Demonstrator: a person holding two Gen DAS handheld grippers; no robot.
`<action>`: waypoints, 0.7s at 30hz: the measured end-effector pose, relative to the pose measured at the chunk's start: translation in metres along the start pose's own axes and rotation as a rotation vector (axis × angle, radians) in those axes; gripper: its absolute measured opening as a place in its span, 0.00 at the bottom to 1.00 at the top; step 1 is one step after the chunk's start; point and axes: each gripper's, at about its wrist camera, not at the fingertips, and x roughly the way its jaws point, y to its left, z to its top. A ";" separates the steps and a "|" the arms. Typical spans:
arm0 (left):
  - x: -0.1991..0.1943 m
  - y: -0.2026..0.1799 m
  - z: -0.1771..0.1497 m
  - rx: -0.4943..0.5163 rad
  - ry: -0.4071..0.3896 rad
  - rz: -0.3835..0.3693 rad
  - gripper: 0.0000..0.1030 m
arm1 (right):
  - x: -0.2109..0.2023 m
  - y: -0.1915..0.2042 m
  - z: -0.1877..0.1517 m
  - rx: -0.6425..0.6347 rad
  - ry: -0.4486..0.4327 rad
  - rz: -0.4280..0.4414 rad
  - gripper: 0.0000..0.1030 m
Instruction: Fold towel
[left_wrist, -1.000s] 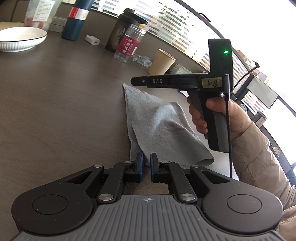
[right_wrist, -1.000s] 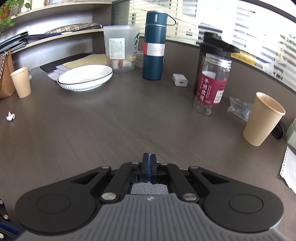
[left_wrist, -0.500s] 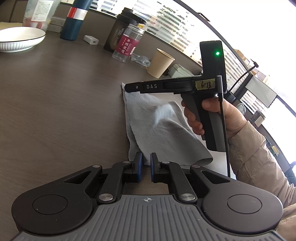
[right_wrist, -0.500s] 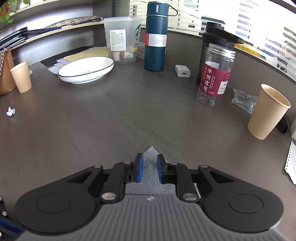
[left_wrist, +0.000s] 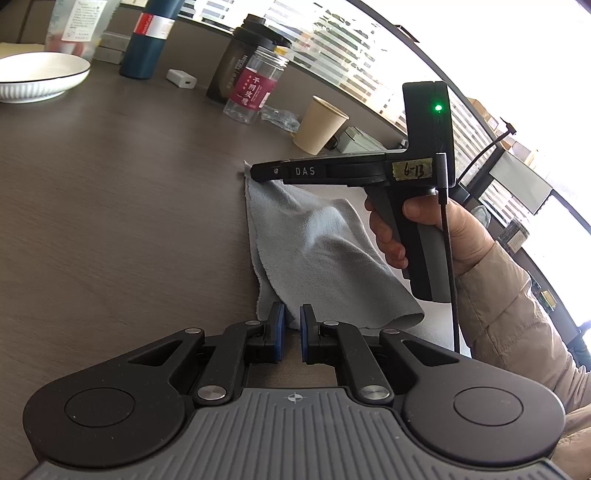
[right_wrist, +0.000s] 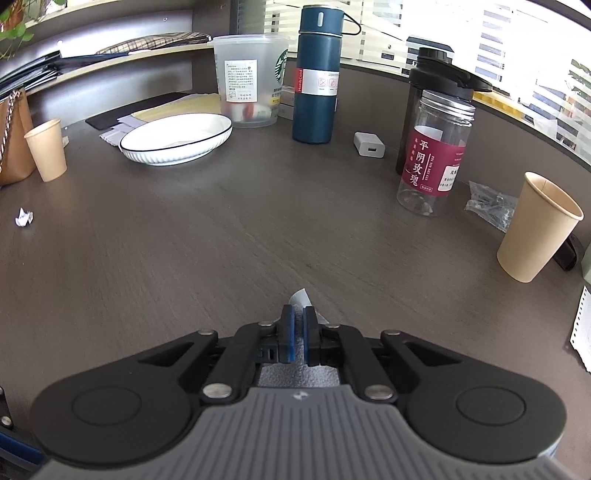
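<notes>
Since a second ago my right tongs (right_wrist: 297, 334) went from shut tight to wide apart, and now they have come nearly together again, with only a thin gap between the blue pads. A little tip of the towel (left_wrist: 321, 254) pokes out past them, and gray cloth fills the space just behind them, so they look pinched on that far corner, but I cannot tell for sure that they have it. My left tongs (left_wrist: 291, 332) have stayed the same: a little open, with the near edge of the towel right at their tips and nothing held. The towel is light gray-blue and lies on the dark desk (left_wrist: 122, 206), looking doubled over, with a soft bump in the middle and its left edge fairly straight. In the left view, the right tool reaches over the far corner with a hand (left_wrist: 436, 229) around its handle. I think this could be one of two things: the fold is just laid down and I am letting go, or I am taking the corners for another fold. So I will only say what matters either way: keep both tongs low by the corners, keep the edges lined up, and do not drag the cloth toward the paper cup (left_wrist: 319, 125).
</notes>
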 end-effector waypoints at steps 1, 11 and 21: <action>0.000 0.000 0.000 -0.001 0.001 -0.001 0.11 | -0.001 0.000 0.000 0.001 -0.003 0.001 0.05; -0.001 0.004 -0.003 -0.014 0.004 0.002 0.08 | 0.000 -0.003 0.008 0.016 -0.019 -0.014 0.05; -0.009 -0.006 0.011 0.030 -0.047 0.001 0.10 | -0.012 -0.004 0.007 0.022 -0.053 -0.042 0.11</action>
